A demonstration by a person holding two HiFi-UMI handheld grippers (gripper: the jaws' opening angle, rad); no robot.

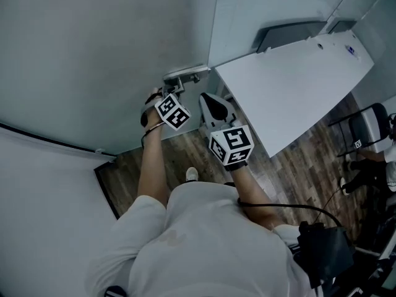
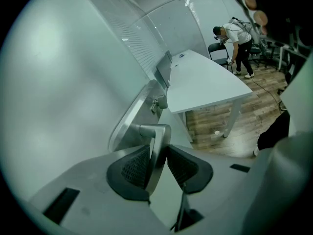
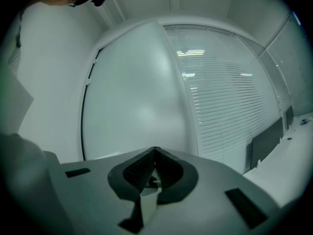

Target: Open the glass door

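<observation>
Left gripper is clamped on the silver metal lever handle at the edge of the frosted glass door. Right gripper is closed on nothing. Looks like the handle-grab step; next up, I'd guess, is a steady pull to swing the door.

The head view looks steeply down over the person, with the white rectangular tabletop at 2 o'clock. The left gripper view sits close behind the brushed-metal lever handle, facing that shared tabletop at 1 o'clock. The right gripper view faces level, near a frosted glass panel.
</observation>
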